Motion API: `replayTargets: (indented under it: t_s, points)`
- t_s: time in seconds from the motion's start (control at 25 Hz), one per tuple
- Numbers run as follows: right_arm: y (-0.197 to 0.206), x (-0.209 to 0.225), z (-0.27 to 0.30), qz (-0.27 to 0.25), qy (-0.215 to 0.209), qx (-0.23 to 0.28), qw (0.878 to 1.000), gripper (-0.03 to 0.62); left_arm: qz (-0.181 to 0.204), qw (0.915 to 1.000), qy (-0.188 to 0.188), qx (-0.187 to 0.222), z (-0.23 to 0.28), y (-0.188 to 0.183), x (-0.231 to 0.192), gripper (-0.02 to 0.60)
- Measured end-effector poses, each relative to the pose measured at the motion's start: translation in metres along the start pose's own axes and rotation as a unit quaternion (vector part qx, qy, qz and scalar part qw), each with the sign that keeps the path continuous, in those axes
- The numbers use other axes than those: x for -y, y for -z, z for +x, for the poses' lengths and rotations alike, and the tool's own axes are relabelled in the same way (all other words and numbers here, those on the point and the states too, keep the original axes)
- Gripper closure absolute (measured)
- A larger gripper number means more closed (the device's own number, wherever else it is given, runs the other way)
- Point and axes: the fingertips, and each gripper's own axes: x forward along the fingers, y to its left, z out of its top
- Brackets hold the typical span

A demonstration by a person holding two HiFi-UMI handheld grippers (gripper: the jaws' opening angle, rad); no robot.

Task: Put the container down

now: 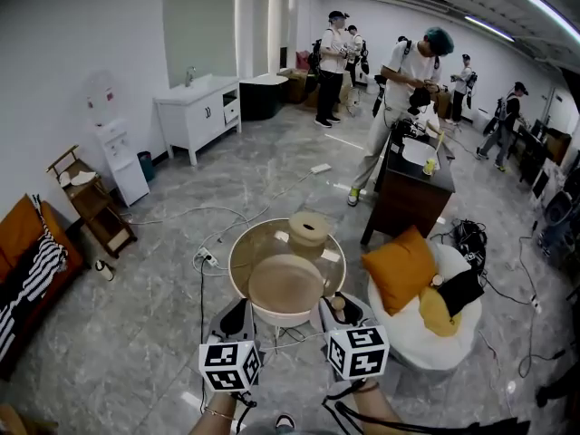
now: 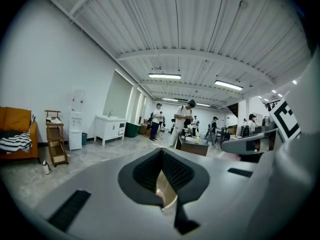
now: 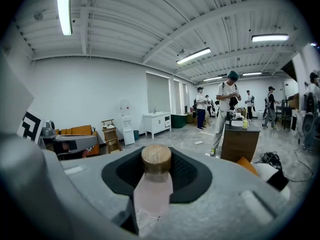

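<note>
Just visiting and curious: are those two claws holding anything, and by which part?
The left gripper pinches the round container by its near rim. The right gripper clamps a pinkish bottle by its body, just below its wooden cap.

Item count:

Two grippers are present, the left gripper (image 1: 241,323) and the right gripper (image 1: 337,315). Each carries one marker cube (image 1: 229,365).

- One round container (image 1: 285,284), with one tan wooden cap (image 1: 308,228).
- At least six persons (image 1: 403,98) in the background.
- One water dispenser (image 1: 120,157).
- One white sink cabinet (image 1: 199,111).
- One wooden shelf stand (image 1: 91,202).
- One dark wooden cabinet (image 1: 408,198).
- One orange cushion (image 1: 399,268).
- One orange sofa (image 1: 23,234).
- Three ceiling light strips (image 1: 490,27) in the head view.
</note>
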Motion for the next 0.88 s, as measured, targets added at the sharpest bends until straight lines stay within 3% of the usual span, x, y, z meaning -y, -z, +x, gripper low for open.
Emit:
replayTargets:
  t_s: [0.56, 0.88]
  points:
    - [-0.002, 0.012, 0.048, 0.01, -0.013, -0.017, 1.0, 0.461, 0.0, 0.9998, -0.012, -0.018, 0.044, 0.003, -0.02, 0.584]
    - [-0.031, 0.02, 0.102, 0.007, -0.018, -0.008, 1.0, 0.461, -0.001, 0.9999, -0.005, -0.014, 0.098, -0.01, -0.041, 0.584]
